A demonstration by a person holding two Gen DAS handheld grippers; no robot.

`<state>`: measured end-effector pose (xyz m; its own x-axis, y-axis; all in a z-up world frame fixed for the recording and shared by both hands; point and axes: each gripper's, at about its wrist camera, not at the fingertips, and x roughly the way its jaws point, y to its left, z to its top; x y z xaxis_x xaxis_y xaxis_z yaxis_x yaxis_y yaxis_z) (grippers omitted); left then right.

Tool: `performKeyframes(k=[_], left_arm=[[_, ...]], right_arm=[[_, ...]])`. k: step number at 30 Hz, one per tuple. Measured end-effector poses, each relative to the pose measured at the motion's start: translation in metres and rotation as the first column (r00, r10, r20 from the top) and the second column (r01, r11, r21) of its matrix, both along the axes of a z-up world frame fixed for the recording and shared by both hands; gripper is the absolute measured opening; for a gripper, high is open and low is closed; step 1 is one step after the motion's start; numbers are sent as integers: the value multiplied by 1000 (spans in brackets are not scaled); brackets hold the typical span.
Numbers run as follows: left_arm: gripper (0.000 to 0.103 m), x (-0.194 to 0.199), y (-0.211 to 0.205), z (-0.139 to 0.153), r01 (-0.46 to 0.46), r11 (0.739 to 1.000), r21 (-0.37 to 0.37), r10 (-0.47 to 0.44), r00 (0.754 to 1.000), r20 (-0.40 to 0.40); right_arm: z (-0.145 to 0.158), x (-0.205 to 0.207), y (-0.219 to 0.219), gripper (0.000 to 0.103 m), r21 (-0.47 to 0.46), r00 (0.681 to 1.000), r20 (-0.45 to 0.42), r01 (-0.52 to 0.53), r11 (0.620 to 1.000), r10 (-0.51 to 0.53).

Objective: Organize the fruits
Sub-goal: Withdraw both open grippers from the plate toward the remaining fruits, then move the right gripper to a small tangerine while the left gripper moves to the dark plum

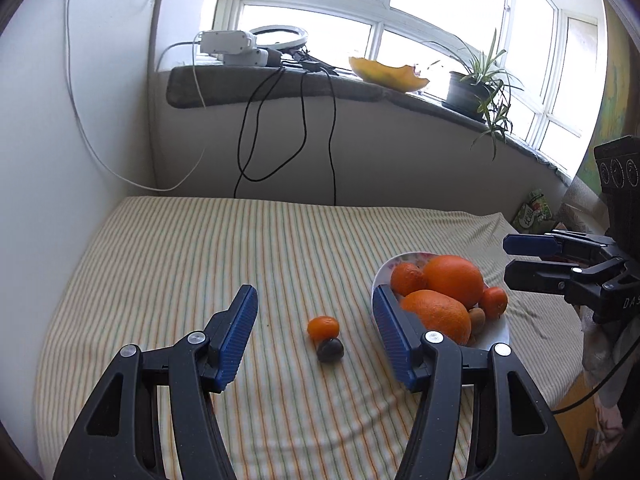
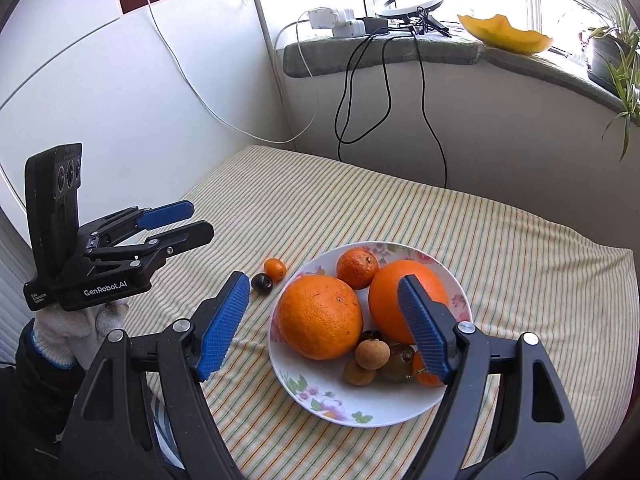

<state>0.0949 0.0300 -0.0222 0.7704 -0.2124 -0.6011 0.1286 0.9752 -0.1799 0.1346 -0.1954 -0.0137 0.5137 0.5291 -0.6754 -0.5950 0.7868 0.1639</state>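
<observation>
A small orange kumquat (image 1: 323, 327) and a dark round fruit (image 1: 330, 350) lie touching on the striped cloth, left of a flowered white plate (image 2: 320, 396). They show again in the right wrist view as the kumquat (image 2: 275, 268) and the dark fruit (image 2: 262, 282). The plate (image 1: 498, 330) holds two big oranges (image 2: 321, 316) (image 2: 404, 300), a mandarin (image 2: 357, 267) and small brown fruits (image 2: 372, 354). My left gripper (image 1: 316, 304) hangs open above the two loose fruits, nothing between its fingers. My right gripper (image 2: 324, 292) stands open over the plate, holding nothing.
A striped cloth (image 1: 240, 248) covers the table, with white walls at the left and back. Black cables (image 1: 288, 128) hang from the window sill, which carries a ring light (image 2: 410, 4), a melon rind (image 1: 386, 74) and a potted plant (image 1: 476, 84). A gloved hand (image 2: 80, 328) holds the left gripper.
</observation>
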Motion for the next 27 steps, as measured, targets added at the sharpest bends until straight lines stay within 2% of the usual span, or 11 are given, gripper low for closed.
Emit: performKeyframes(k=[6, 8, 10, 13, 22, 27], left_arm=[[57, -6, 2, -20, 11, 1000, -10, -11, 999, -45], [53, -7, -3, -26, 27, 1000, -9, -27, 998, -58], [51, -6, -6, -32, 37, 999, -17, -38, 997, -69], [48, -3, -10, -39, 56, 998, -27, -58, 995, -84], [38, 10, -17, -58, 68, 997, -44, -73, 989, -129], [37, 15, -20, -64, 73, 997, -41, -78, 987, -141]], right_arm=[[4, 22, 26, 78, -4, 996, -52, -78, 997, 78], [2, 31, 38, 71, -13, 992, -76, -103, 995, 102], [-1, 40, 51, 68, -8, 985, -116, -130, 991, 129], [-11, 55, 70, 53, -10, 969, -188, -165, 986, 160], [-54, 87, 126, 29, -76, 920, -349, -218, 973, 178], [-73, 97, 150, 26, -138, 903, -392, -248, 959, 177]])
